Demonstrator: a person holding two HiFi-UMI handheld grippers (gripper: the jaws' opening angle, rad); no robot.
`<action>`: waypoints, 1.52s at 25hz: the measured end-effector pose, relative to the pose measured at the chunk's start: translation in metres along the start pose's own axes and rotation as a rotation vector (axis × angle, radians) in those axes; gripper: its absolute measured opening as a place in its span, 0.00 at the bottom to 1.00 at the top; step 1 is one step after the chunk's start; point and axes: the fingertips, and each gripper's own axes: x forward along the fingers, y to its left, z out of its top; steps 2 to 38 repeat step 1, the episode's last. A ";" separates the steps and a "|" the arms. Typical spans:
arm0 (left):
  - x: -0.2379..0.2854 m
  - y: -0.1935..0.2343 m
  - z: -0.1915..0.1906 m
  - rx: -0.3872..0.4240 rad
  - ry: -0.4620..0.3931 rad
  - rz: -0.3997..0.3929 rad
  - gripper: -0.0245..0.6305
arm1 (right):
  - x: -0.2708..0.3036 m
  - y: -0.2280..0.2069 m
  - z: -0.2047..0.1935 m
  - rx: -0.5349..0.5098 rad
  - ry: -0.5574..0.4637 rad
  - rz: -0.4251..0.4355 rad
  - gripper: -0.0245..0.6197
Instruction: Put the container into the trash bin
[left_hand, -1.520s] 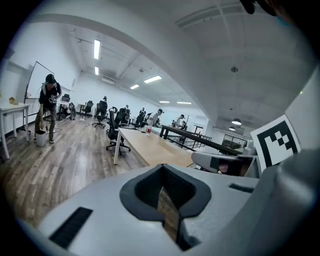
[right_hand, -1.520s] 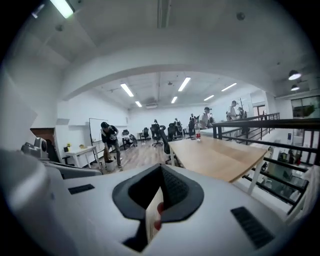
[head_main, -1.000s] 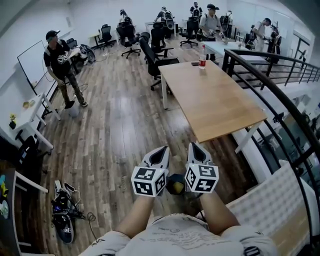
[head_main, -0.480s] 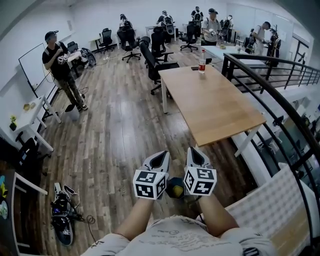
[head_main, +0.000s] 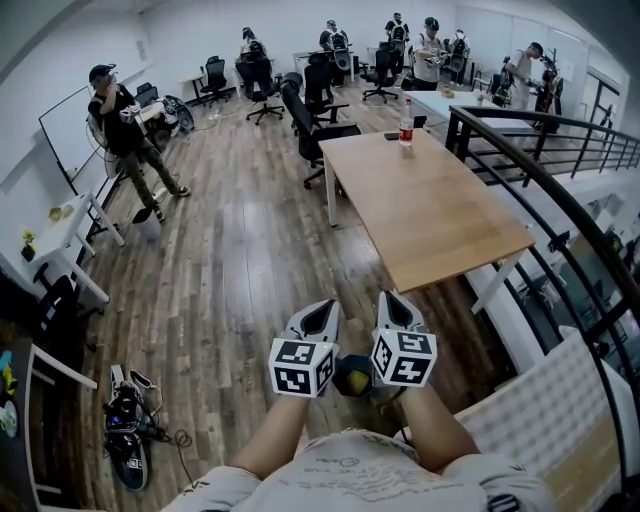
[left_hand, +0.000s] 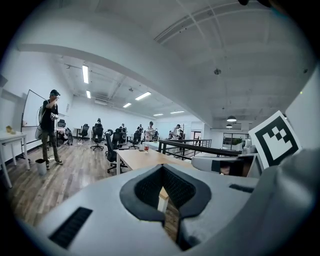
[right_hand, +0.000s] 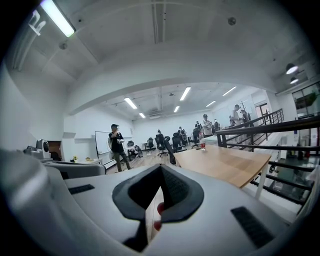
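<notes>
A clear bottle with a red label (head_main: 405, 120) stands upright at the far end of the long wooden table (head_main: 430, 210); the bottle (left_hand: 146, 147) also shows small in the left gripper view and in the right gripper view (right_hand: 202, 145). A small white bin (head_main: 147, 222) sits on the floor far left, near a standing person. My left gripper (head_main: 318, 312) and right gripper (head_main: 396, 305) hang side by side close to my body, well short of the table. Both are shut with nothing held. The left gripper (left_hand: 167, 210) and right gripper (right_hand: 155, 210) show only a thin slit.
Black office chairs (head_main: 315, 120) crowd the table's far left corner. A black railing (head_main: 540, 170) runs along the right. A person (head_main: 125, 130) stands at the left by a whiteboard; several people are at the back. A bag with cables (head_main: 125, 425) lies on the floor at lower left.
Both grippers have stayed where they were, still shut. The person at the left has shifted stance and stepped a little to the right.
</notes>
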 end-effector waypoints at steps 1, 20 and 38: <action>0.000 -0.001 0.001 -0.001 0.001 0.000 0.04 | 0.000 -0.002 0.001 0.002 0.001 -0.002 0.04; 0.000 -0.001 0.001 -0.001 0.001 0.000 0.04 | 0.000 -0.002 0.001 0.002 0.001 -0.002 0.04; 0.000 -0.001 0.001 -0.001 0.001 0.000 0.04 | 0.000 -0.002 0.001 0.002 0.001 -0.002 0.04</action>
